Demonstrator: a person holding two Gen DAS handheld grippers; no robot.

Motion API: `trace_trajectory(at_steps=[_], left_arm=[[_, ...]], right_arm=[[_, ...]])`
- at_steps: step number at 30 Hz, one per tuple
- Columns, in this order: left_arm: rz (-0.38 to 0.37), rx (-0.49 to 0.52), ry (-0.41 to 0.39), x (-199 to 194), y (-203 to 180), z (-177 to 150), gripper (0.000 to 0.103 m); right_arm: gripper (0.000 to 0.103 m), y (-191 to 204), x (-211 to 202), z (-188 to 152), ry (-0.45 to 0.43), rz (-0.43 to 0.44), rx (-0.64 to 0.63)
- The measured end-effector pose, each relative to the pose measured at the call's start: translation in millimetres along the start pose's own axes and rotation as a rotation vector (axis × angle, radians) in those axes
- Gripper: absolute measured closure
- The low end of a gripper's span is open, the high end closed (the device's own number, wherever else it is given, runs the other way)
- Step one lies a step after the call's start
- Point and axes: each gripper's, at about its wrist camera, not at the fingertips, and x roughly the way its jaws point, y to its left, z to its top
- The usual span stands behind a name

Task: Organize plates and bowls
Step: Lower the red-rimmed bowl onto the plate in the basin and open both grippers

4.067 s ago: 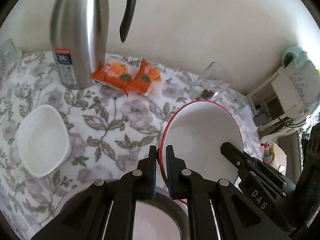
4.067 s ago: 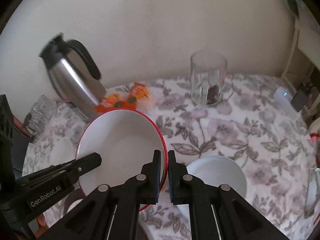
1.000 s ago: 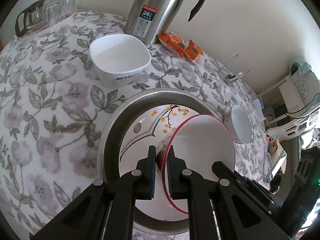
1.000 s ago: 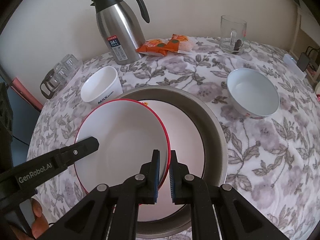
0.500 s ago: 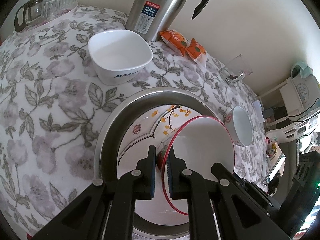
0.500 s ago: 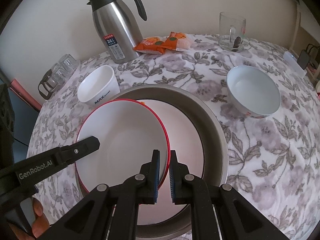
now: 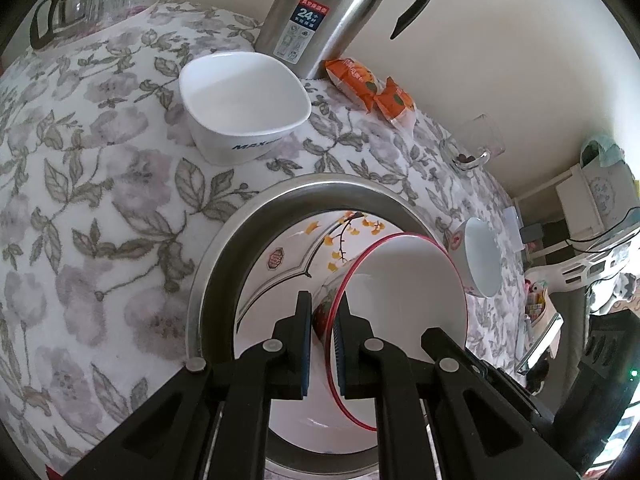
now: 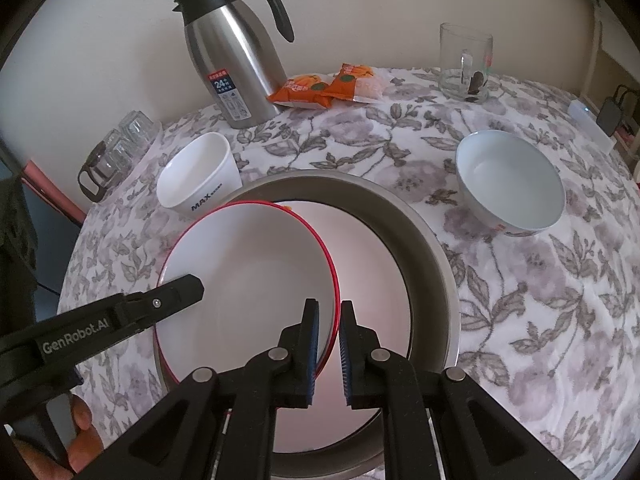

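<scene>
A white bowl with a red rim point(image 8: 248, 280) hangs tilted over a plate with yellow leaves point(image 7: 288, 264) that lies in a large steel pan point(image 8: 432, 264). My left gripper point(image 7: 322, 340) is shut on the bowl's left rim point(image 7: 404, 280). My right gripper point(image 8: 329, 344) straddles its right rim, jaws slightly parted. A white square bowl point(image 8: 200, 184) stands left of the pan. A pale blue round bowl point(image 8: 510, 184) stands to its right.
A steel thermos jug point(image 8: 232, 60), orange snack packets point(image 8: 324, 84) and a glass mug point(image 8: 466, 64) stand by the back wall. Small glasses and a glass pot point(image 8: 116, 148) sit at the table's left edge. The cloth is floral.
Over four seconds both grippers carried the red-rimmed bowl over the steel pan and lowered it toward the plate. In the last half second the right jaws parted slightly.
</scene>
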Motion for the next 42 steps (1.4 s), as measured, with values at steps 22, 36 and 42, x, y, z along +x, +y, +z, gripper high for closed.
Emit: trace_trajectory(at_steps=[22,36,42], left_arm=[[-0.003,-0.015,0.011,0.1,2.4,1.3,0.094],[0.008,0.023,-0.072,-33.0,-7.1,7.5,0.086],[0.053,0.040,-0.124,-46.2,-10.9,7.4,0.056]], right_arm=[[0.089,0.3,-0.7,0.4,-0.005,0.003,-0.005],[0.089,-3.7,-22.9,7.0,-0.050,0.010,0.001],[0.083,-3.4,-39.9,11.7,-0.097,0.006,0.002]])
